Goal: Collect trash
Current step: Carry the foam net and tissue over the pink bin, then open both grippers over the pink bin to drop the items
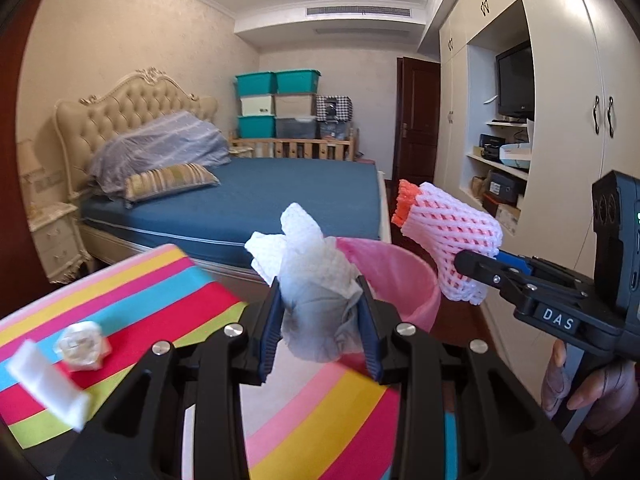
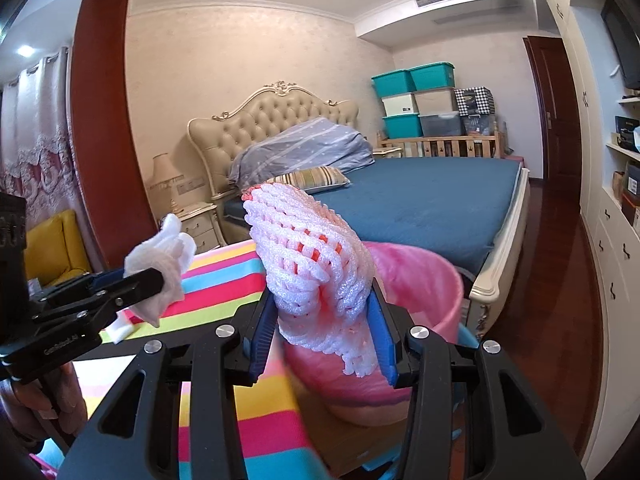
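Note:
My left gripper [image 1: 319, 304] is shut on a crumpled white paper towel [image 1: 312, 276], held just in front of the rim of a pink trash bin [image 1: 412, 284]. My right gripper [image 2: 322, 308] is shut on a white and orange foam fruit net [image 2: 312, 256], held over the near rim of the same pink trash bin [image 2: 432, 276]. In the left wrist view the right gripper [image 1: 476, 270] comes in from the right with the foam net [image 1: 448, 232]. In the right wrist view the left gripper [image 2: 156, 280] comes in from the left with the paper towel [image 2: 164, 256].
A striped, many-coloured tablecloth [image 1: 132, 288] bears a crumpled clear wrapper [image 1: 82, 346] and a white foam piece [image 1: 48, 388]. Behind stand a bed with a blue sheet [image 1: 280, 196], stacked storage boxes [image 1: 280, 104], a white wardrobe [image 1: 568, 120] and a dark door [image 1: 416, 116].

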Action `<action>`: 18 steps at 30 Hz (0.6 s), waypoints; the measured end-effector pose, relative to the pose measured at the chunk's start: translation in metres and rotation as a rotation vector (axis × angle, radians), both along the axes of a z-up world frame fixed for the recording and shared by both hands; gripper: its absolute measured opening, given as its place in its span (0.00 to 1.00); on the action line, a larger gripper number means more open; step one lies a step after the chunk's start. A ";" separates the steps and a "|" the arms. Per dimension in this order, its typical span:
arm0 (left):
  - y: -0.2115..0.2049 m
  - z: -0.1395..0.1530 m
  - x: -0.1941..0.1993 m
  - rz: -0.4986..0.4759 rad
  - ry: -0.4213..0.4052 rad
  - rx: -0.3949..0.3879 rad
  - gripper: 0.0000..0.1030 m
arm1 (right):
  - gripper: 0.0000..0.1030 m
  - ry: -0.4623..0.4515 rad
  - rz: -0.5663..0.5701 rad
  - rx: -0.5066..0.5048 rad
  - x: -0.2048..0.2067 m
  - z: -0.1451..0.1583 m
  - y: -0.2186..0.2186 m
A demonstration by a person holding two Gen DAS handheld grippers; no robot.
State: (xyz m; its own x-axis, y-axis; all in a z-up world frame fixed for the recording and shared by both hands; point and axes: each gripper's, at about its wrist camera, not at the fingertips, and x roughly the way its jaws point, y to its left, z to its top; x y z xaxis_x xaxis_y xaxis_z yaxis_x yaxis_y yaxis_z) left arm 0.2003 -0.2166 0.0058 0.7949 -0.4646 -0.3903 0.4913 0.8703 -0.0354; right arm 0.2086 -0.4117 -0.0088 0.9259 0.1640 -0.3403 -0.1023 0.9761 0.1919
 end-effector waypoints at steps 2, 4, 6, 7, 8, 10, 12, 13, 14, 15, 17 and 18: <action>-0.009 0.000 0.011 -0.005 0.008 0.000 0.34 | 0.42 0.014 0.002 0.020 0.011 -0.003 -0.011; -0.022 0.000 0.025 -0.016 0.021 0.006 0.34 | 0.42 0.026 -0.003 0.045 0.021 -0.006 -0.022; -0.035 0.000 0.037 -0.023 0.020 0.014 0.34 | 0.43 0.034 -0.001 0.060 0.032 -0.008 -0.029; -0.041 0.000 0.043 -0.026 0.021 0.016 0.34 | 0.43 0.040 -0.007 0.065 0.039 -0.010 -0.034; -0.046 0.000 0.048 -0.029 0.022 0.016 0.34 | 0.43 0.043 -0.007 0.068 0.043 -0.010 -0.036; -0.053 -0.001 0.058 -0.031 0.023 0.016 0.35 | 0.43 0.040 -0.006 0.066 0.053 -0.011 -0.040; -0.061 -0.001 0.067 -0.031 0.021 0.013 0.36 | 0.44 0.039 -0.008 0.056 0.062 -0.012 -0.044; -0.063 0.000 0.072 -0.034 0.020 0.009 0.37 | 0.44 0.037 -0.006 0.051 0.067 -0.012 -0.045; -0.066 -0.001 0.077 -0.038 0.020 0.005 0.38 | 0.45 0.036 -0.004 0.046 0.070 -0.012 -0.043; -0.068 0.000 0.081 -0.041 0.021 0.000 0.39 | 0.45 0.033 -0.001 0.040 0.077 -0.012 -0.044; -0.071 -0.001 0.092 -0.046 0.033 -0.020 0.52 | 0.47 0.025 0.007 0.041 0.087 -0.012 -0.047; -0.071 -0.002 0.095 -0.046 0.040 -0.026 0.57 | 0.50 0.020 0.023 0.051 0.091 -0.012 -0.048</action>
